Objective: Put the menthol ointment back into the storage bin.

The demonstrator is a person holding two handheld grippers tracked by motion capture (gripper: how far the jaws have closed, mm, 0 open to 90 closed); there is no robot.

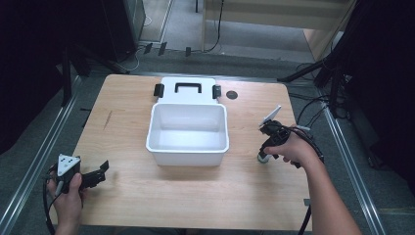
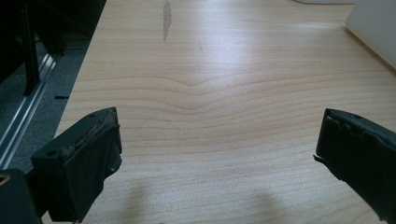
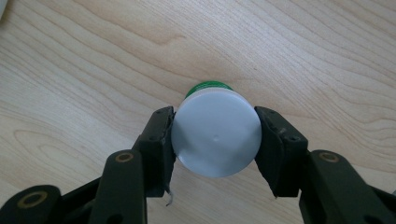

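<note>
The right gripper (image 3: 215, 140) stood clamped on a white-capped, green-bodied jar (image 3: 215, 133) resting on the wooden table (image 1: 195, 191), to the right of an open white bin (image 1: 188, 133). Near the table's left edge, the left gripper (image 2: 217, 154) was held with its jaws wide apart over bare wood.

Each gripper is built of black jaws on linked black arms, fastened with brass-coloured rivets. The left gripper (image 1: 93, 177) carries a grey three-cornered plate; its pads are worn. A black cable trails from the right gripper (image 1: 266, 147). Forearms are bare.
</note>
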